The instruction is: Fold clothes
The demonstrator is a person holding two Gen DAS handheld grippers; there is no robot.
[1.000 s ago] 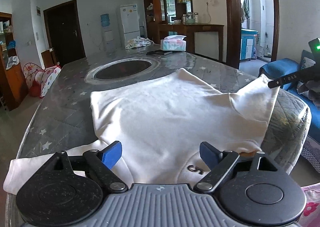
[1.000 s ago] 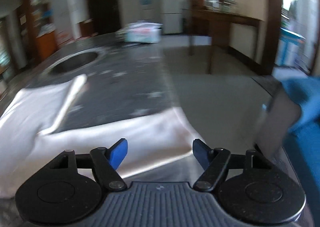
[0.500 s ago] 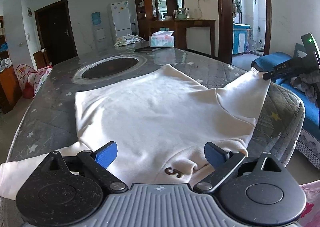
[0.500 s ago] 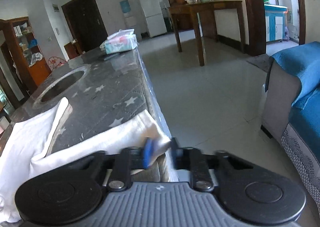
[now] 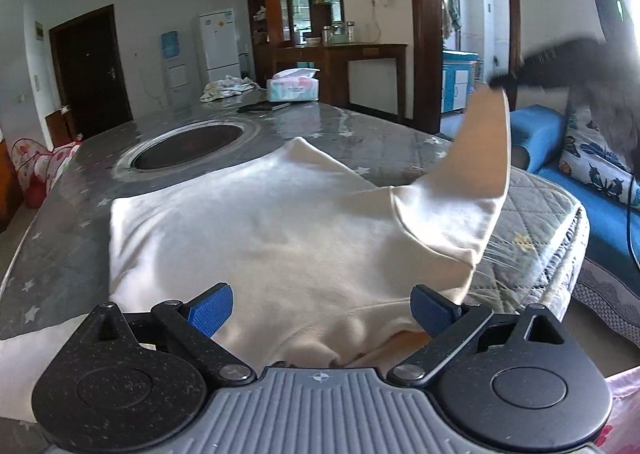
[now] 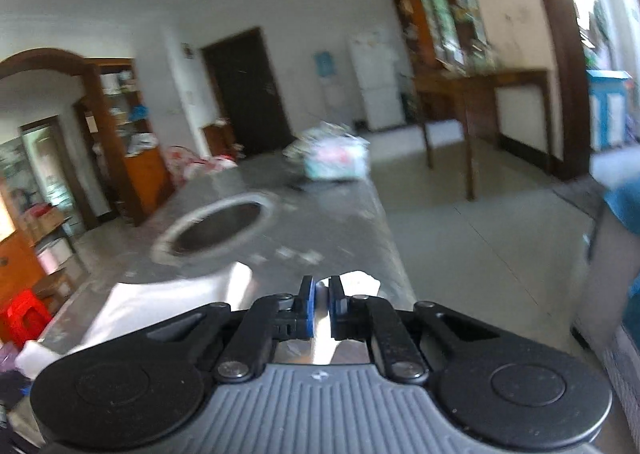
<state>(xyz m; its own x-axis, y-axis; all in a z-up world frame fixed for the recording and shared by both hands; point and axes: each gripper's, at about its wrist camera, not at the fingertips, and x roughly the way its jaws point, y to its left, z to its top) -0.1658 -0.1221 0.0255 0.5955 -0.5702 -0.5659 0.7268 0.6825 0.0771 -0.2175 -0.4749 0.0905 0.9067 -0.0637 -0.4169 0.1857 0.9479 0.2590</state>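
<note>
the cream garment lies spread on the grey star-patterned desk, its sleeve lifted by the right claw, pinched tight on the cloth, while the left claw hovers wide over the near hem, holding nothing.

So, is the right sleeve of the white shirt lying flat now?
No, lifted: the right gripper, shut on the sleeve, holds it above the table.

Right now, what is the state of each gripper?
Left gripper: open, holding nothing.
Right gripper: shut on the sleeve of the white shirt.
</note>
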